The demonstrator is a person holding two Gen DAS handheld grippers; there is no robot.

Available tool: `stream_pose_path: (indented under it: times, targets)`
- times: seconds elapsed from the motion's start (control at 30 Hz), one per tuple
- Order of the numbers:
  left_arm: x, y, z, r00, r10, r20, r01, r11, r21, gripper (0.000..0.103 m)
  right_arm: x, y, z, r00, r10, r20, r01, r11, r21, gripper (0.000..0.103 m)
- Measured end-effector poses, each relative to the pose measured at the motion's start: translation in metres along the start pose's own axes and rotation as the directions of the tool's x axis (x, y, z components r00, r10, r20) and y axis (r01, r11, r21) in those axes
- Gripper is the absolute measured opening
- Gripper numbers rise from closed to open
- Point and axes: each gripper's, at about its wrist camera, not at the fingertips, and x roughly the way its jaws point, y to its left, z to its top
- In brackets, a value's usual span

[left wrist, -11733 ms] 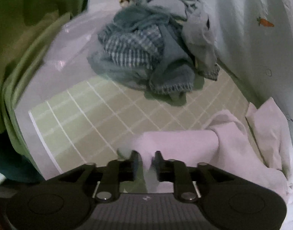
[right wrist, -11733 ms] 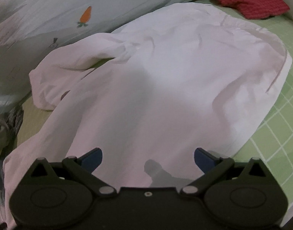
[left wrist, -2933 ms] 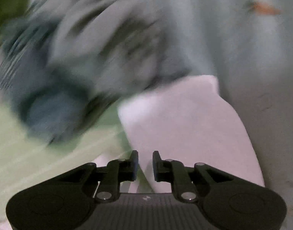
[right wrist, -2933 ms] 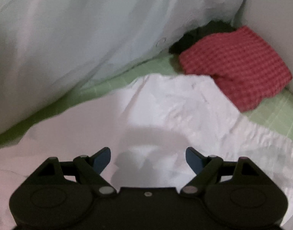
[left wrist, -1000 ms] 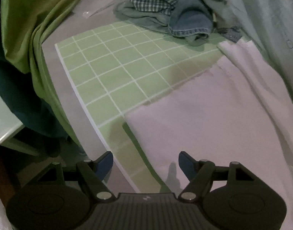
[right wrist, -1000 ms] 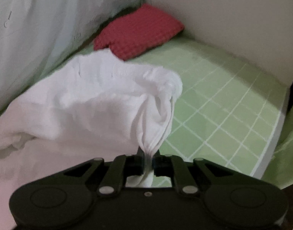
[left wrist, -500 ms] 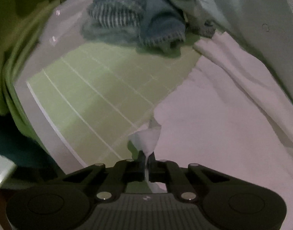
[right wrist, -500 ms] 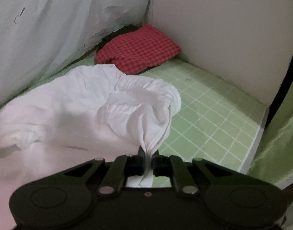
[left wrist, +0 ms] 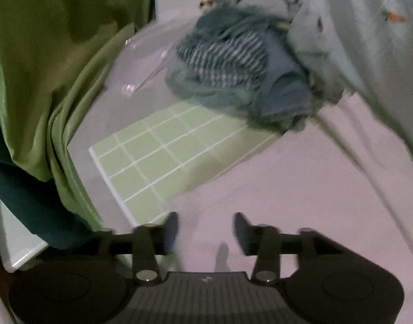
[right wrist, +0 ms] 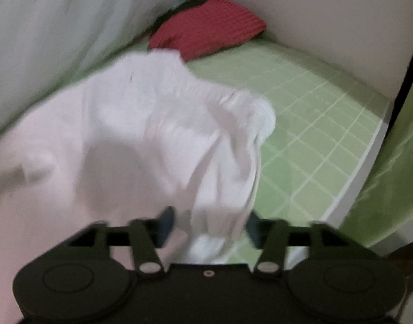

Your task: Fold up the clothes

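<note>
white garment point(right wrist: 141, 135) seemingly stretches between both grippers.

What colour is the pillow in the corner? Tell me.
Red, with a fine check; the pillow shows best in the right wrist view.

White garment point(right wrist: 141, 135) spread on green grid mat, one edge bunched & raised, rest flat.

Motion-blurred white garment point(right wrist: 141, 135), clothes pile point(left wrist: 241, 64)
</note>
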Motion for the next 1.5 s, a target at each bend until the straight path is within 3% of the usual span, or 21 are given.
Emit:
stream_pose_path:
  times: [0.07, 0.17, 0.3, 0.37, 0.4, 0.43, 0.47, 0.53, 0.6, 0.7, 0.77, 0.83, 0.87, 1.0, 1.1, 1.33, 1.4, 1.5]
  targets:
    - [-0.013, -0.012, -0.004, 1.000, -0.001, 0.024, 0.001, 1.000, -0.015, 0.061, 0.012, -0.011, 0.012, 1.000, 0.019, -0.005, -0.018, 0.997, 0.075, 0.077]
    - [-0.031, -0.038, -0.015, 0.998, -0.014, 0.053, 0.014, 1.000, -0.002, 0.064, 0.030, -0.028, 0.031, 0.999, 0.047, -0.009, -0.044, 0.982, 0.186, 0.082]
    - [-0.046, -0.073, -0.036, 0.997, -0.050, 0.055, 0.049, 0.998, 0.027, 0.064, 0.054, -0.051, 0.055, 0.996, 0.085, -0.011, -0.077, 0.941, 0.329, 0.079]
    - [-0.051, -0.092, -0.049, 0.996, -0.071, 0.045, 0.070, 0.997, 0.042, 0.064, 0.064, -0.051, 0.061, 0.990, 0.130, -0.051, -0.107, 0.942, 0.318, 0.043]
    - [-0.053, -0.101, -0.055, 0.996, -0.078, 0.037, 0.076, 0.996, 0.052, 0.064, 0.067, -0.048, 0.064, 0.986, 0.153, -0.068, -0.126, 0.946, 0.299, 0.033]
    - [-0.055, -0.110, -0.061, 0.996, -0.085, 0.028, 0.083, 0.995, 0.062, 0.064, 0.065, -0.048, 0.067, 0.987, 0.151, -0.064, -0.129, 0.956, 0.262, 0.014]
    - [-0.056, -0.120, -0.066, 0.995, -0.096, 0.018, 0.094, 0.993, 0.072, 0.064, 0.063, -0.047, 0.069, 0.987, 0.148, -0.059, -0.131, 0.965, 0.226, 0.009]
    - [-0.059, -0.139, -0.076, 0.993, -0.116, 0.007, 0.115, 0.989, 0.097, 0.064, 0.052, -0.058, 0.072, 0.993, 0.117, -0.024, -0.110, 0.974, 0.200, 0.009]
    - [-0.059, -0.159, -0.084, 0.991, -0.130, -0.001, 0.129, 0.983, 0.132, 0.064, 0.058, -0.082, 0.070, 0.994, 0.096, -0.048, -0.081, 0.962, 0.260, 0.009]
    - [-0.058, -0.181, -0.090, 0.990, -0.140, -0.014, 0.140, 0.976, 0.169, 0.064, 0.066, -0.085, 0.077, 0.994, 0.064, -0.086, -0.042, 0.972, 0.231, 0.020]
    - [-0.056, -0.194, -0.091, 0.989, -0.144, -0.019, 0.145, 0.972, 0.184, 0.066, 0.063, -0.076, 0.087, 0.998, 0.007, -0.069, 0.005, 0.985, 0.174, 0.046]
    - [-0.052, -0.207, -0.089, 0.989, -0.148, -0.023, 0.150, 0.970, 0.191, 0.070, 0.056, -0.063, 0.099, 0.997, -0.074, 0.012, 0.072, 0.990, 0.122, 0.068]
    - [-0.049, -0.214, -0.088, 0.989, -0.149, -0.025, 0.151, 0.969, 0.195, 0.071, 0.056, -0.053, 0.107, 0.996, -0.078, 0.049, 0.073, 0.993, 0.095, 0.076]
    - [-0.031, -0.239, -0.078, 0.988, -0.149, -0.034, 0.153, 0.968, 0.197, 0.072, 0.072, -0.005, 0.139, 0.987, -0.038, 0.154, 0.044, 0.998, -0.039, 0.082]
    - [-0.011, -0.261, -0.064, 0.988, -0.146, -0.056, 0.154, 0.970, 0.186, 0.073, 0.107, 0.040, 0.158, 0.987, 0.050, 0.150, -0.031, 0.991, -0.129, 0.088]
    - [0.026, -0.314, -0.037, 0.992, -0.098, -0.078, 0.116, 0.953, 0.280, 0.075, 0.192, 0.125, 0.216, 0.983, 0.124, 0.137, -0.082, 0.957, -0.280, 0.092]
    - [0.034, -0.325, -0.034, 0.993, -0.085, -0.085, 0.106, 0.951, 0.290, 0.075, 0.217, 0.147, 0.223, 0.983, 0.162, 0.085, -0.121, 0.924, -0.362, 0.092]
    - [0.042, -0.336, -0.032, 0.992, -0.079, -0.101, 0.106, 0.950, 0.293, 0.075, 0.244, 0.177, 0.216, 0.992, 0.099, 0.073, -0.048, 0.859, -0.510, 0.086]
